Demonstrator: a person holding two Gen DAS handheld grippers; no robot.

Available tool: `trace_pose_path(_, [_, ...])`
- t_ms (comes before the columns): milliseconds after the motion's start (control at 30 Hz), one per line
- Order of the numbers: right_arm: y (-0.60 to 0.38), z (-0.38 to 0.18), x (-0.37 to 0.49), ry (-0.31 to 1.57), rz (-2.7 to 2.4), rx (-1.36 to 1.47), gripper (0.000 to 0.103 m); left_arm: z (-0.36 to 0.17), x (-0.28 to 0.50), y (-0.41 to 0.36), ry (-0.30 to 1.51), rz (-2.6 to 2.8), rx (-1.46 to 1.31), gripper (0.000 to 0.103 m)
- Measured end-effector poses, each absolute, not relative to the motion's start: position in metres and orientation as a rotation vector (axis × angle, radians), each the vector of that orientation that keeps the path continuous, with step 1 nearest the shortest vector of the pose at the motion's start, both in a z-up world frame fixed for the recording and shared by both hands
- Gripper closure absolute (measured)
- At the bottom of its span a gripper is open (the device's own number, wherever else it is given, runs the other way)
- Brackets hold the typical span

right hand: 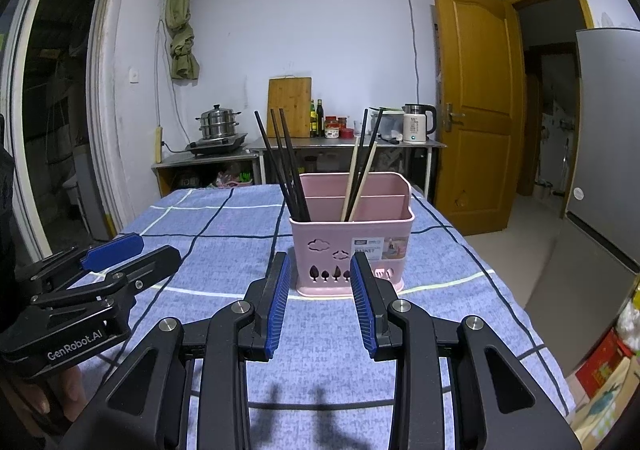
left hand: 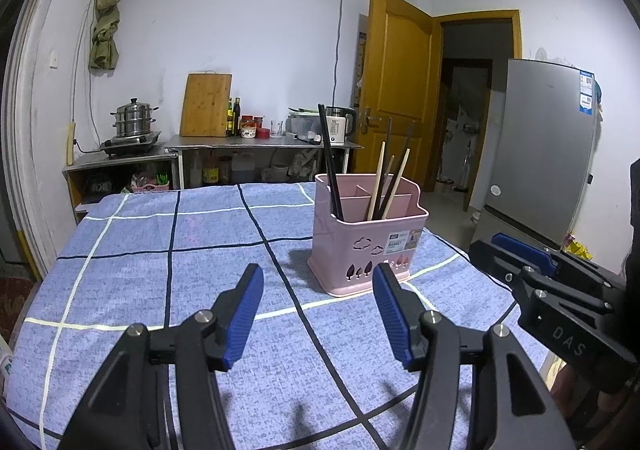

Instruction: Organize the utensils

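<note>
Blue pads up front on both tools: my left gripper (left hand: 318, 310) has its jaws spread wide with nothing between them, and my right gripper (right hand: 320, 300) hangs just as empty, jaws parted a bit narrower. Both hover above the checked blue tablecloth (right hand: 224, 234). Next out, the pink utensil basket (right hand: 352, 250) stands upright on the cloth, just ahead of the right tool. Black chopsticks (right hand: 286, 170) lean left in its front left corner, and pale wooden chopsticks (right hand: 354, 178) with more dark ones tilt in the middle (which compartment, I can't tell). Beyond, a steel counter (right hand: 344, 144) against the wall carries a kettle (right hand: 416, 124).
</note>
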State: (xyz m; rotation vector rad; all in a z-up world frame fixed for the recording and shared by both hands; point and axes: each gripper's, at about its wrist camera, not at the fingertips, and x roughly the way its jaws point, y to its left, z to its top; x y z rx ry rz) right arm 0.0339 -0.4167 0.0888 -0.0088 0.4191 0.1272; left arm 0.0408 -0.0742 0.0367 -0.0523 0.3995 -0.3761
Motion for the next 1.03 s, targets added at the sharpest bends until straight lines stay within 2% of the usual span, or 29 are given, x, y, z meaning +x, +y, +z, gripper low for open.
trace_pose_path(1033, [-0.4189, 0.0859, 0.0332, 0.431, 0.123, -0.014, 0.071, 0.0333, 0.0363, -0.0830, 0.387, -0.332, -0.018, 0.041])
